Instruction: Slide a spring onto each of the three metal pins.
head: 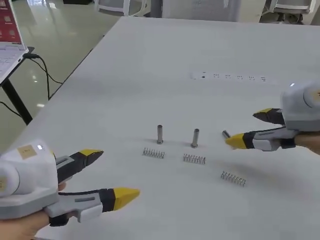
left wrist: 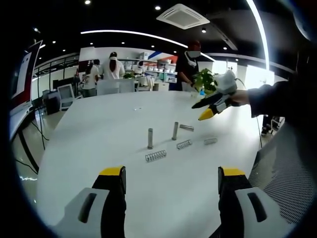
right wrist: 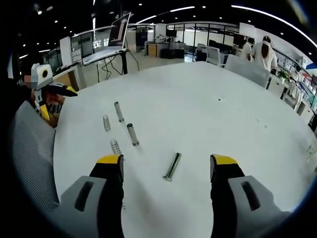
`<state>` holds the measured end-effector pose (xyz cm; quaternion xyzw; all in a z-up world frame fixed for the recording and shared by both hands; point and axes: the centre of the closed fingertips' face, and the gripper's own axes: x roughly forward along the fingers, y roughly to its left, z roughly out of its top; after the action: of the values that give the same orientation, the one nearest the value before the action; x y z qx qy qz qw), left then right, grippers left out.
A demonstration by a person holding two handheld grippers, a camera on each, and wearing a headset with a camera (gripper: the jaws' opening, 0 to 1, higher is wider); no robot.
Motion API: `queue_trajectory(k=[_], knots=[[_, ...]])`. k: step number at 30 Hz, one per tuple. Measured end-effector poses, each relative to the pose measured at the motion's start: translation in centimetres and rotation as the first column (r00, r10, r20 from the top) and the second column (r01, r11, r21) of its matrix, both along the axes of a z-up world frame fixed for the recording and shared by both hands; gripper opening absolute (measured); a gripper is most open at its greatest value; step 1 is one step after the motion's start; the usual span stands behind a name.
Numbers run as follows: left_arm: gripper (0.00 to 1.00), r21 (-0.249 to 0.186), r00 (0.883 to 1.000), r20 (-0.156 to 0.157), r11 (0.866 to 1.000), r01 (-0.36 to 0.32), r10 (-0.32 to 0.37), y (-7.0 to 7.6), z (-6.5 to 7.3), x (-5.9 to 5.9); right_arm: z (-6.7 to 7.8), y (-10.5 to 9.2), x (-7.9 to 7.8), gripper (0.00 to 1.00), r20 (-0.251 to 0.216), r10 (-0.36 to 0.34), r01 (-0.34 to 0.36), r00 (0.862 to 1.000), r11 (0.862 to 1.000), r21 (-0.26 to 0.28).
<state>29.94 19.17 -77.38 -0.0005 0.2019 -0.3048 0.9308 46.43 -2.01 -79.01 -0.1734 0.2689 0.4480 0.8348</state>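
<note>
Both tongs released, empty. Fallen pin [right wrist: 172, 166] lies flat on table [head: 150, 75], just ahead of my right gripper [head: 243, 129], between spread jaws, long axis roughly along my reach. Left gripper [head: 115, 173] well apart; right nearer.

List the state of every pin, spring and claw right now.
left pin: upright, no spring on it
middle pin: upright, no spring on it
right pin: lying on its side, no spring on it
left spring: lying flat, loose
middle spring: lying flat, loose
right spring: lying flat, loose
left claw: open, empty
right claw: open, empty
</note>
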Motion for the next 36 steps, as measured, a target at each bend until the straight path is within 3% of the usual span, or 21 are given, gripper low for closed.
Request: queue_trajectory(k=[5,11,26,36], knots=[[0.75,-0.003,1.000,0.001,1.000,-0.007,0.007,0.2,0.0,0.1,-0.8,0.6,0.8,0.69,-0.019,-0.004,0.004,1.000,1.000,-0.026],[0.75,-0.004,1.000,-0.001,1.000,-0.010,0.010,0.2,-0.1,0.1,-2.0,0.7,1.6,0.58,-0.072,-0.049,0.046,0.996,0.998,-0.046],[0.74,-0.014,1.000,-0.007,1.000,-0.020,0.020,0.3,-0.2,0.1,-4.2,0.5,2.8,0.44,-0.119,-0.112,0.096,0.987,0.987,-0.129],[0.73,-0.018,1.000,-0.008,1.000,-0.019,0.019,0.2,-0.3,0.1,-4.8,0.7,3.1,0.32,-0.131,-0.130,0.106,0.983,0.979,-0.173]])
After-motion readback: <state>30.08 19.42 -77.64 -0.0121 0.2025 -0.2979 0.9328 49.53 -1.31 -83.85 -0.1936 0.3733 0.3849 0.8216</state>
